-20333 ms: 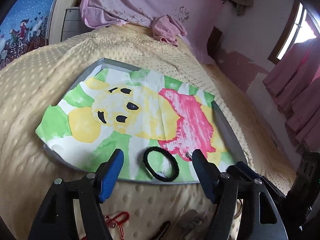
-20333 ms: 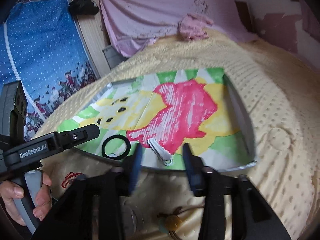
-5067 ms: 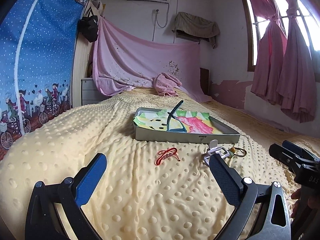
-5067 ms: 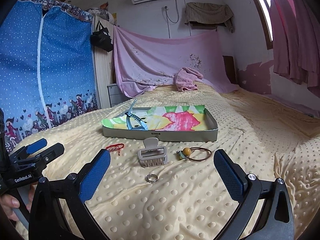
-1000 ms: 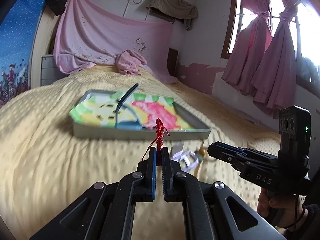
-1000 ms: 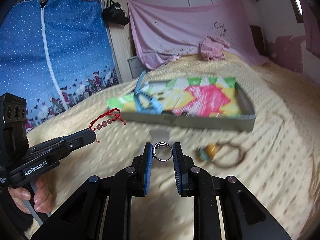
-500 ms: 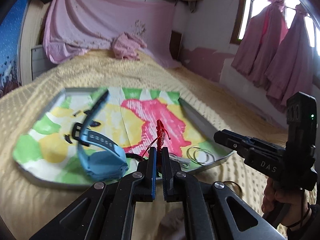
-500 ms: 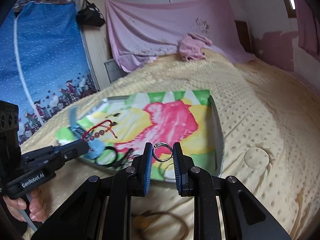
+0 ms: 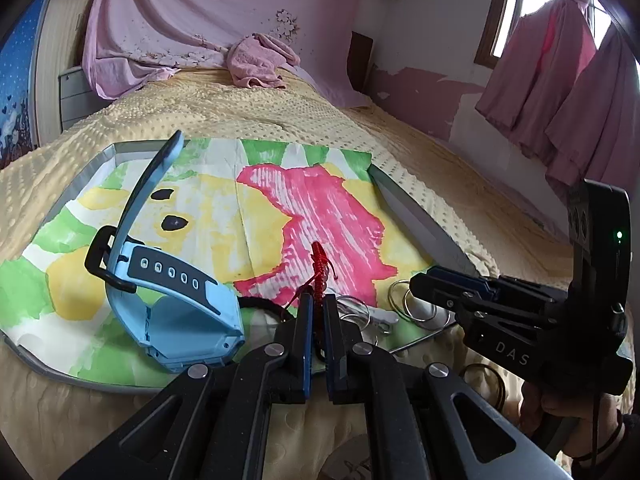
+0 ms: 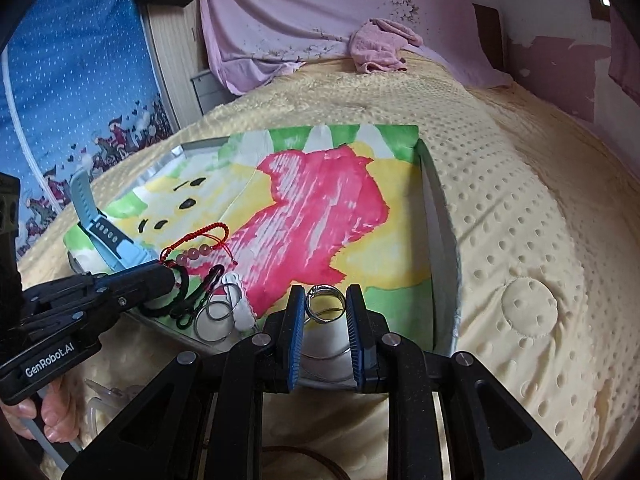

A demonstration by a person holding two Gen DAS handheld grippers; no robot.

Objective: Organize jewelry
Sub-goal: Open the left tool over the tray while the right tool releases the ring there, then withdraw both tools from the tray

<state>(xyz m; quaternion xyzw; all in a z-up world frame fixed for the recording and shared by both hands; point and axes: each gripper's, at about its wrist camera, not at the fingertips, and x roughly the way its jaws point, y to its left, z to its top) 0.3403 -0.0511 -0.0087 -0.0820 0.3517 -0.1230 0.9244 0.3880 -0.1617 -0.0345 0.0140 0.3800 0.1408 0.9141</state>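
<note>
In the left wrist view, the watch [image 9: 168, 300] is sitting at the left of the frame inside the tray [image 9: 416, 216], one strap standing up toward the upper left. At center, your left gripper [image 9: 316, 316] is pinching the bracelet [image 9: 319, 268] between closed jaws, the red cord sticking up over the tray's pink patch. Just right of it, hoops [image 9: 404, 300] and a white clip [image 9: 380, 314] are lying near the tray's front edge. At the right, your right gripper [image 9: 424, 282] is reaching in over that corner.

In the right wrist view, the watch [image 10: 108, 240] is lying at the left end of the tray [image 10: 444, 240]. The left gripper [image 10: 172, 276] is holding the bracelet [image 10: 200, 246] above a black hair tie [image 10: 176, 304], possibly with a black clip beside it. At center, your right gripper [image 10: 325, 306] is clamping the ring [image 10: 325, 303] over the tray's front edge. At the right, the yellow blanket [image 10: 540, 220] is stretching away.
</note>
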